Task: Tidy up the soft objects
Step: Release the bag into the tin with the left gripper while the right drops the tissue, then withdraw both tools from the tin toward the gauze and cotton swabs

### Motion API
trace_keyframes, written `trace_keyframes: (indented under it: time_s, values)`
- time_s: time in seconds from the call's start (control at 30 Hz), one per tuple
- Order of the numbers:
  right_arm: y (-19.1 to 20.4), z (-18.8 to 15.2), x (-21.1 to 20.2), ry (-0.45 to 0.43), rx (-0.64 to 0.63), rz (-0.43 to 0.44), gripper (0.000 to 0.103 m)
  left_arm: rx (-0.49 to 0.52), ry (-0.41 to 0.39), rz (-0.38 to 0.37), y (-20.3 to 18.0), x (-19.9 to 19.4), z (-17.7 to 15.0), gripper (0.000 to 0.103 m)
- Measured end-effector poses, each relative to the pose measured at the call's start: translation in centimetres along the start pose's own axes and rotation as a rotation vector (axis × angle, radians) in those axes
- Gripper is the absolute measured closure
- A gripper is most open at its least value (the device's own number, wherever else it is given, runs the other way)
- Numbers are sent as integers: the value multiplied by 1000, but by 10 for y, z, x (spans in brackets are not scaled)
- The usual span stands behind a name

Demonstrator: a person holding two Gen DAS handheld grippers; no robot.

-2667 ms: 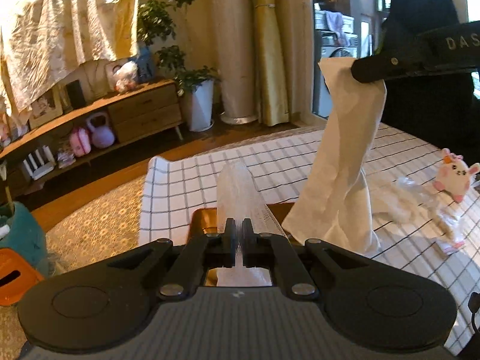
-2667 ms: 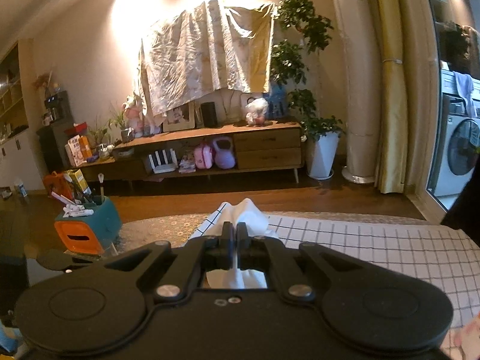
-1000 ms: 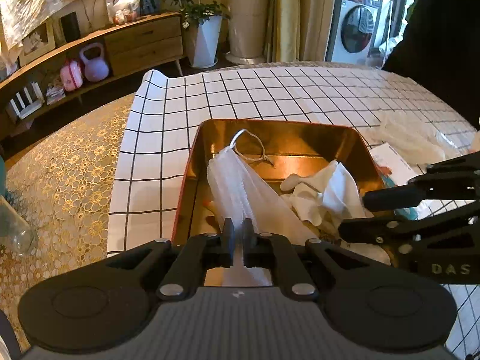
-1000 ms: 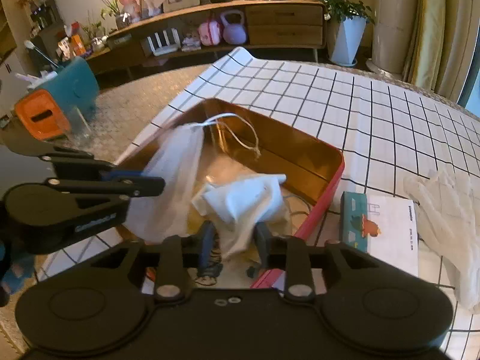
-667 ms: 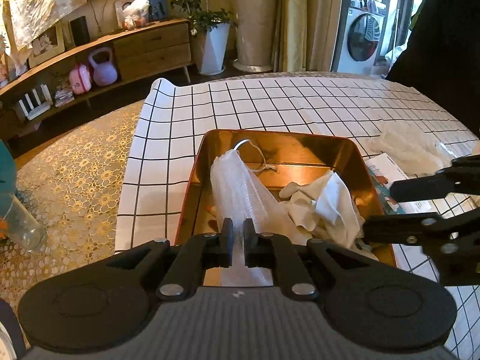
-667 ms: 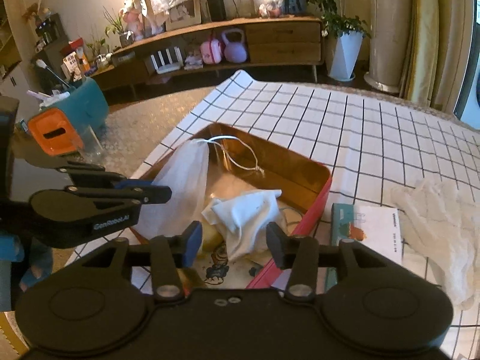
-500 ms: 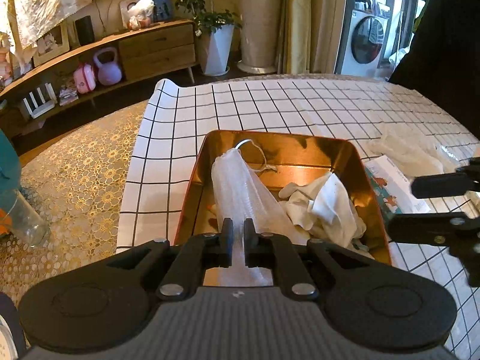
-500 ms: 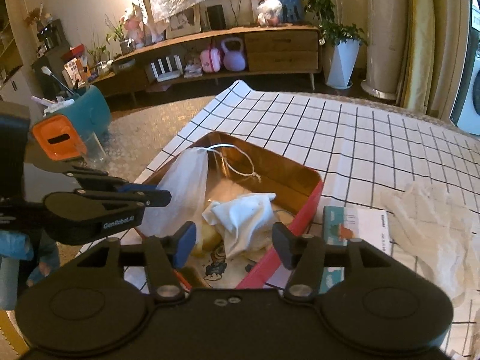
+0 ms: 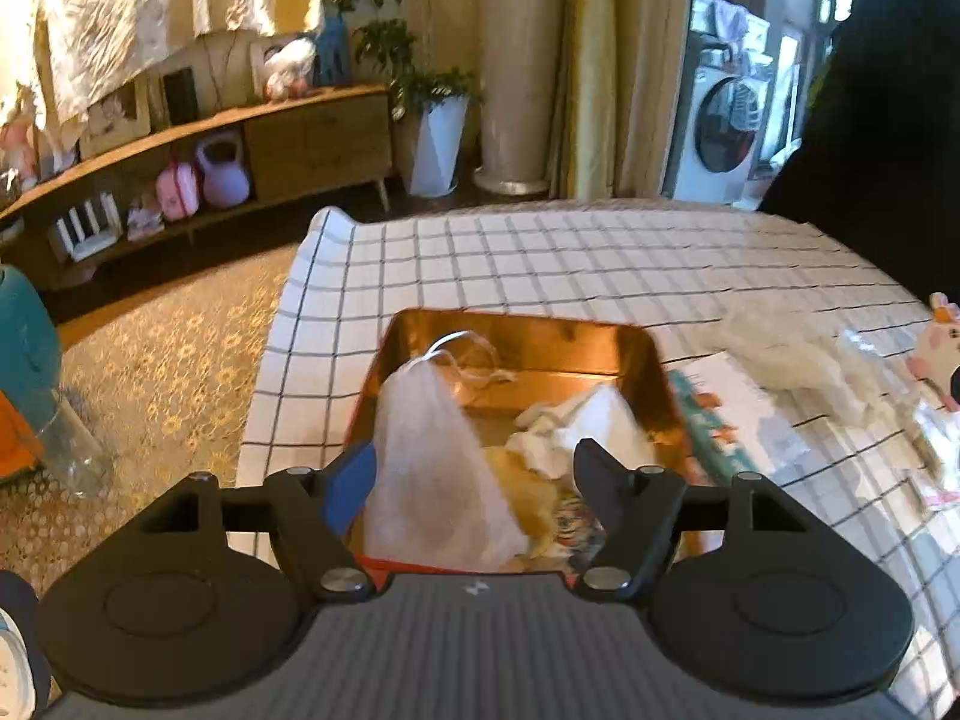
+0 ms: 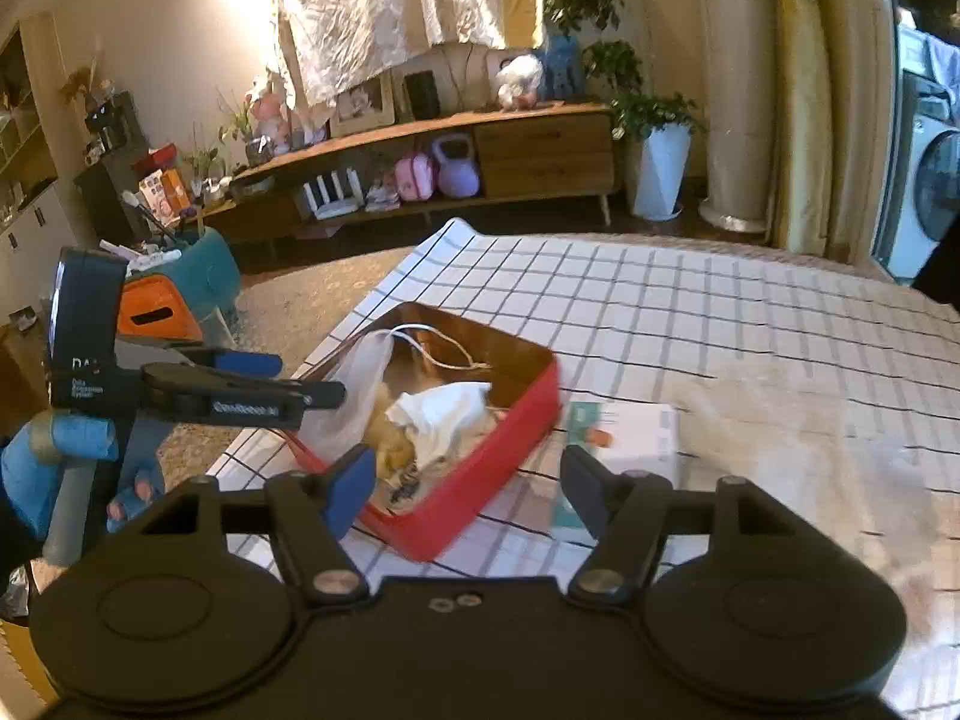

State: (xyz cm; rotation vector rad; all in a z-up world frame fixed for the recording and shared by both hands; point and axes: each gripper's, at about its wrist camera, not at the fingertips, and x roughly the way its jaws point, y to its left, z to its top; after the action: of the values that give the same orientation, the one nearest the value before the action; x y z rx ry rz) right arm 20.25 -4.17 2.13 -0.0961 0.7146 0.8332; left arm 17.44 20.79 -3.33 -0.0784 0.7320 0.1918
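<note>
A red tin tray with a shiny copper inside stands on the checked tablecloth. In it lie a white mesh pouch with a drawstring, a crumpled white cloth and something yellow. My left gripper is open just above the tray's near edge, with the pouch loose between its fingers. It also shows in the right wrist view. My right gripper is open and empty, held back from the tray. The pouch leans on the tray's left wall.
A small printed box lies right of the tray. A pile of white gauzy cloth and a small plush toy lie further right. The tablecloth's edge drops to a patterned rug. A glass stands at left.
My left gripper has opened and let go of the mesh pouch, which now rests in the tray. My right gripper has drawn back and up from the tray and opened wider.
</note>
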Motion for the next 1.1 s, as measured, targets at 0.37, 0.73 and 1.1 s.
trace_keyframes:
  time_s: [0.37,0.73,1.1]
  values:
    - [-46,-31,-91,-106,34,-119,20,54,-112,-116,-67,-50,9,21]
    - [-95,-64,-131,-150,117,-240,10,96,-131,-251,-140,-57,18,17]
    - [-149,-98,-139,-148,195,-351,7,164,-138,-295,-213,-21,29,0]
